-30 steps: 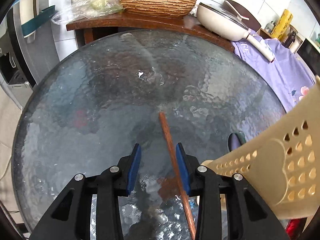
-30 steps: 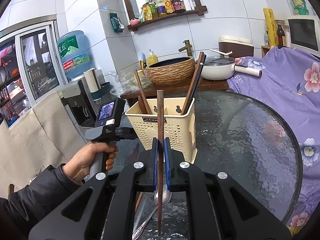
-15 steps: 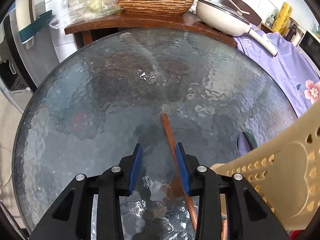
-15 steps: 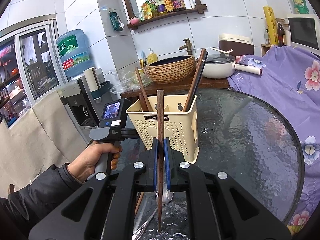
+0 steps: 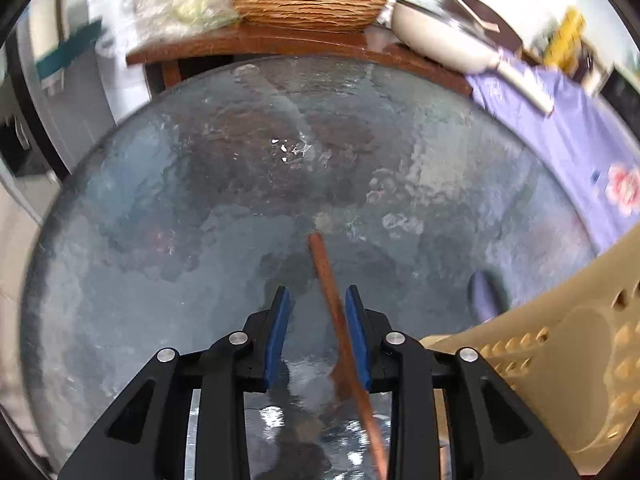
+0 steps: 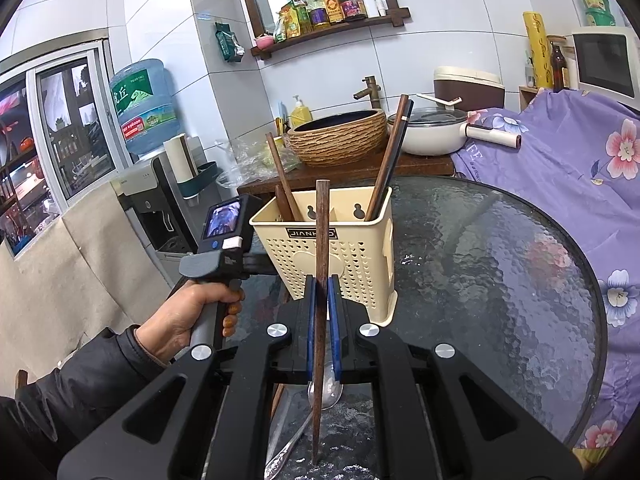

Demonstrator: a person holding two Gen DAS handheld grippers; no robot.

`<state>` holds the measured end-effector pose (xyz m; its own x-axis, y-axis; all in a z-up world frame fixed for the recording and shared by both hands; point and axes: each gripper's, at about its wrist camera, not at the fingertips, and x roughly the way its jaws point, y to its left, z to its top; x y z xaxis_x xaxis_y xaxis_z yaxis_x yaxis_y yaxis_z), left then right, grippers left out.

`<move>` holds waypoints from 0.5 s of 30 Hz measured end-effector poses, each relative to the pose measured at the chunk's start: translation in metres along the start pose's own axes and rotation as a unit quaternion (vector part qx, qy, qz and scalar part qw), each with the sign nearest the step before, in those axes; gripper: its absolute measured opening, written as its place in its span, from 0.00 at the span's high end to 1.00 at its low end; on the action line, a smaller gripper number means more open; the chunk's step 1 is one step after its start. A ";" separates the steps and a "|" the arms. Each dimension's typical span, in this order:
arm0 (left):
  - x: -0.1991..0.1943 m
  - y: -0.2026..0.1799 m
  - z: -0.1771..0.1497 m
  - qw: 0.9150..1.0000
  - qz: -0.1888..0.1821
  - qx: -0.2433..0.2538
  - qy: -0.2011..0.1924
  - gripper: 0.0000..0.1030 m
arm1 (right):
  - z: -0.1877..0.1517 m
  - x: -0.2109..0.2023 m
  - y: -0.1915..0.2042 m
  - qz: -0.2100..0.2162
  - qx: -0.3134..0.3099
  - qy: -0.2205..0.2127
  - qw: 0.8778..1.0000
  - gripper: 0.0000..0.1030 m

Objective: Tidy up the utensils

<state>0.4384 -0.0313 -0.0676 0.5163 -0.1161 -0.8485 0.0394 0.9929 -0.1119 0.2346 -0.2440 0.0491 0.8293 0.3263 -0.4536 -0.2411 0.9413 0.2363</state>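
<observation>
My right gripper (image 6: 319,286) is shut on a dark wooden chopstick (image 6: 321,232), held upright in front of the cream perforated utensil holder (image 6: 340,260). The holder has several chopsticks (image 6: 390,160) standing in it. A metal spoon (image 6: 326,390) lies on the glass below my right gripper. My left gripper (image 5: 314,300) is open over the round glass table (image 5: 200,200). A brown chopstick (image 5: 332,300) lies on the glass between its fingers, close to the right pad (image 5: 356,336). The holder's side (image 5: 560,360) is at the right of the left wrist view.
A wooden counter (image 6: 360,170) behind the table carries a woven bowl (image 6: 340,136) and a white pan (image 6: 436,134). A purple floral cloth (image 6: 580,160) covers furniture on the right. A water dispenser (image 6: 148,184) stands at the left. The person's hand (image 6: 188,320) holds the left gripper's handle.
My left gripper has shifted a little to the right, so the lying chopstick now sits more between its fingers. My right gripper has risen slightly with its chopstick.
</observation>
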 end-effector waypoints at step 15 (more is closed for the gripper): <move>-0.011 -0.002 -0.024 0.994 0.038 0.098 0.014 0.92 | 0.000 -0.003 0.003 0.000 0.000 0.001 1.000 0.93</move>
<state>0.4115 -0.0329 -0.0704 0.4998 -0.0394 -0.8652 0.1692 0.9842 0.0530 0.2308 -0.2421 0.0509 0.8288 0.3260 -0.4548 -0.2412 0.9415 0.2353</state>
